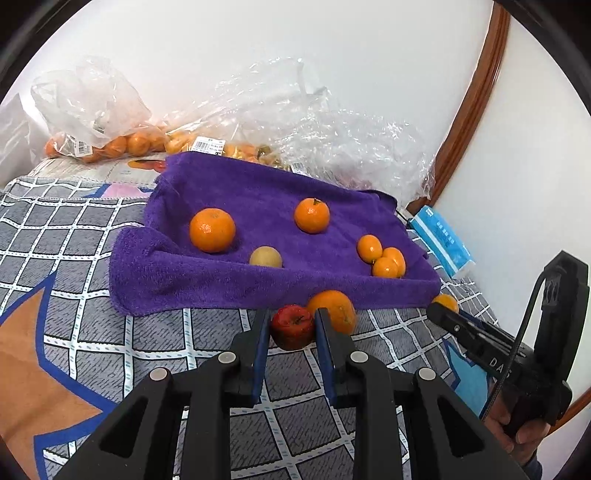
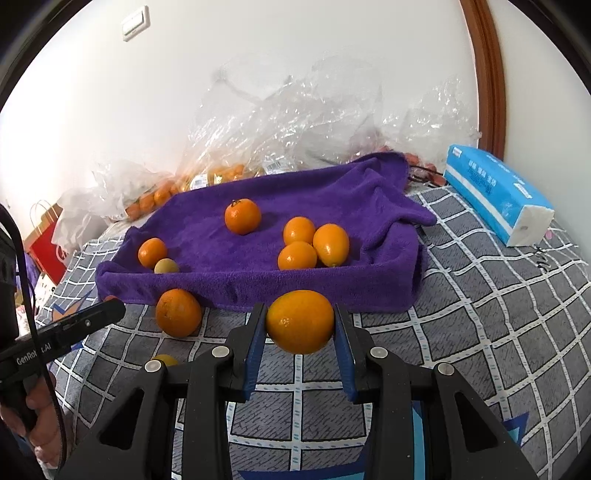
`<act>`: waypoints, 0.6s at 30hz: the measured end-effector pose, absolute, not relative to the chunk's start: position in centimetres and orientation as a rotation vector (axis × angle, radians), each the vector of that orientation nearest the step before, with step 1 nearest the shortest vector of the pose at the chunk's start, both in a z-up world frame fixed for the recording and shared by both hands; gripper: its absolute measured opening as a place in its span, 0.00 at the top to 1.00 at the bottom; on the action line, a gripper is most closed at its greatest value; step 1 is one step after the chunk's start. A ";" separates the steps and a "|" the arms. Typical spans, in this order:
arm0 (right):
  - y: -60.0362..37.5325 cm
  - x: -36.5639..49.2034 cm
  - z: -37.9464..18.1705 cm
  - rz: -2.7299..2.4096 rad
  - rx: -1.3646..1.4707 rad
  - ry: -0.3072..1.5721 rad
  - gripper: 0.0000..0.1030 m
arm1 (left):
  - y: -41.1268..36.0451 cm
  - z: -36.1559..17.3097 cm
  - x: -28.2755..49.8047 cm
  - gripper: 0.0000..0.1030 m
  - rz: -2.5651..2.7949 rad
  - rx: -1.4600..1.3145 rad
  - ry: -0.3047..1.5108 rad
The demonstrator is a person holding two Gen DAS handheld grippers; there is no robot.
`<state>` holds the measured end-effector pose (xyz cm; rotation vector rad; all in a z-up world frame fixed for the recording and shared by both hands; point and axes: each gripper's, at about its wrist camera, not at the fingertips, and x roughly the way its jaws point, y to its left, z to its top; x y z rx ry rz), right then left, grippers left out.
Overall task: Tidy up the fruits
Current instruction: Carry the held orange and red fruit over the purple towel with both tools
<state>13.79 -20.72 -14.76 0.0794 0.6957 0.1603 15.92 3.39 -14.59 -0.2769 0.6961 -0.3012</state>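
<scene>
Left claw (image 2: 110,308) lettering "GenRob", partly hidden

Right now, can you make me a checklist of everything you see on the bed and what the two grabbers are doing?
Surface: checked bedspread, partly covered by a purple towel.
Job's things: six orange fruits and one pale round fruit on the towel; a loose orange beside it.
Clutter: plastic bags of fruit, tissue pack, red paper bag.
Grippers: left gripper shut on a small red fruit; right gripper shut on an orange fruit.
Cables: black cable on the right gripper.
Surroundings: white wall, wall switch, wooden trim.
</scene>
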 end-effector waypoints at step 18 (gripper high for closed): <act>-18.5 13.0 -9.9 0.179 0.056 0.710 0.66 | 6.0 -9.0 14.1 0.77 -0.256 -0.271 0.668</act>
